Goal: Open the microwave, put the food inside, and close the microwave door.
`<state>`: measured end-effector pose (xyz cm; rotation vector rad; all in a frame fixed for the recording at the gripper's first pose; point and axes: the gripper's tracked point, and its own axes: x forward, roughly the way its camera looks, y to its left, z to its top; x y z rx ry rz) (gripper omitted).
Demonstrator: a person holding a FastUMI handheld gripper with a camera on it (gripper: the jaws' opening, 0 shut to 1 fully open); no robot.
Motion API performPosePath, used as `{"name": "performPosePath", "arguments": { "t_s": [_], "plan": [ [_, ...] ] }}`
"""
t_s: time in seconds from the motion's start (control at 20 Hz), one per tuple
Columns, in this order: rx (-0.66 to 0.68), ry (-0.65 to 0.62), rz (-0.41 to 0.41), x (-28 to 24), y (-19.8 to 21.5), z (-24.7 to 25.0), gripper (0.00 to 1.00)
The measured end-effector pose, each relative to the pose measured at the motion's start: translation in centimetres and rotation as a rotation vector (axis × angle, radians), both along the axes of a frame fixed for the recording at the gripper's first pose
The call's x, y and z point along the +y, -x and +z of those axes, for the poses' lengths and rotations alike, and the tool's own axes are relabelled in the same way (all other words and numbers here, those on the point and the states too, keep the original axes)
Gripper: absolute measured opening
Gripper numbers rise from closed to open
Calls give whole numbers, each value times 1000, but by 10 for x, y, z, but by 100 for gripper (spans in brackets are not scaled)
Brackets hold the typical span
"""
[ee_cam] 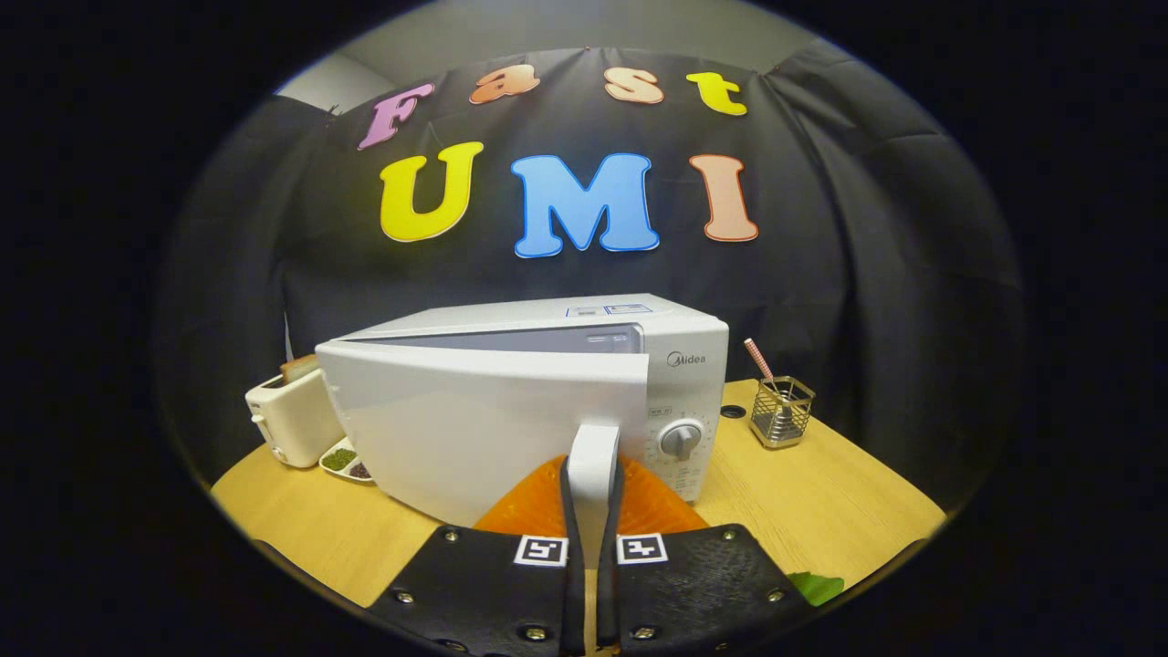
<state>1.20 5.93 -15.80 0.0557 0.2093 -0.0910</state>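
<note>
On the wooden table (821, 511), directly ahead of the tongs (593, 497), stands a white microwave (680, 347) with the brand name "Midea" printed in grey at the top of its control panel. Its long side runs left to right across the table, and its front faces toward the camera, turned a little to the left. The door (474, 420) is hinged at the left and stands partly ajar, its free right edge swung out from the body so that a dark sliver of the cavity shows above it. A white vertical door handle (593, 452) sits at that free edge, and the two black fingers (568, 511) are closed on it, one pressed to each side. A round control knob (680, 440) lies just right of the handle, ringed by small markings too fine to read. A blue-bordered label on the microwave's top is likewise too small to make out.

Something orange and rounded (538, 506) lies low, just behind the fingers and in front of the door; what it is cannot be told. Left of the microwave stands a white toaster (292, 415) with bread in its slot, and beside it a small dish (345, 461) holding green and dark bits. To the right is a wire holder (782, 411) with a striped straw (759, 359).
</note>
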Motion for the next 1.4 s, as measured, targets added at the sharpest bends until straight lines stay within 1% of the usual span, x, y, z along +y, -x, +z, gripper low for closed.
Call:
{"name": "performPosePath", "arguments": {
  "t_s": [0.15,0.25,0.45,0.9,0.95,1.1,1.2,1.4],
  "plan": [
    [-4,-25,69,21,28,-2,9],
    [-8,-62,124,36,43,-4,18],
    [-6,-85,237,63,68,-6,18],
    [-6,-51,427,127,122,-11,21],
    [-10,-38,444,134,127,-12,23],
    [-4,-35,487,153,137,-15,23],
    [6,-45,504,166,144,-16,23],
    [-1,-26,519,186,155,-17,24]
  ]
}}
